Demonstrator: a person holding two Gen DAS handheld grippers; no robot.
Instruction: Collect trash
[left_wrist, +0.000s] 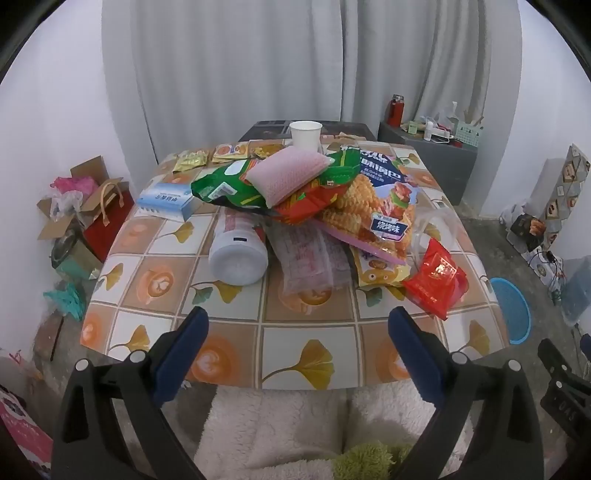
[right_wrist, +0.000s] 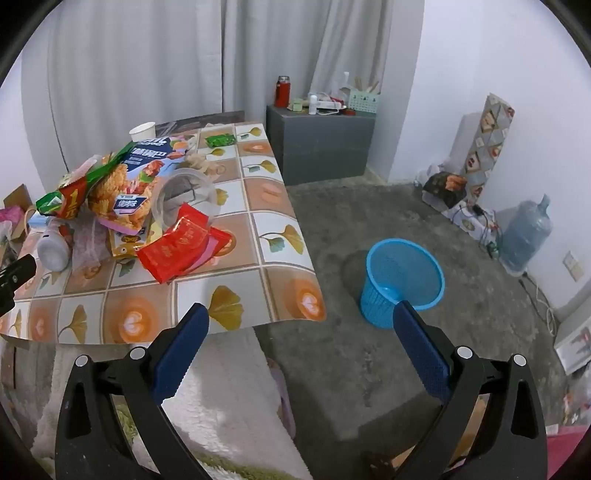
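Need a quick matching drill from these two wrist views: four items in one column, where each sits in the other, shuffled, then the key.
Items
1. pink sponge
2. paper cup
3. blue mesh bin
4. red packet

Places
A. on the floor, to the right of the table
B. upright at the table's far edge
C. on top of the green snack bag
D. near-right edge of the pile, beside the clear plastic cup

Pairs: 1-C, 2-B, 3-A, 4-D
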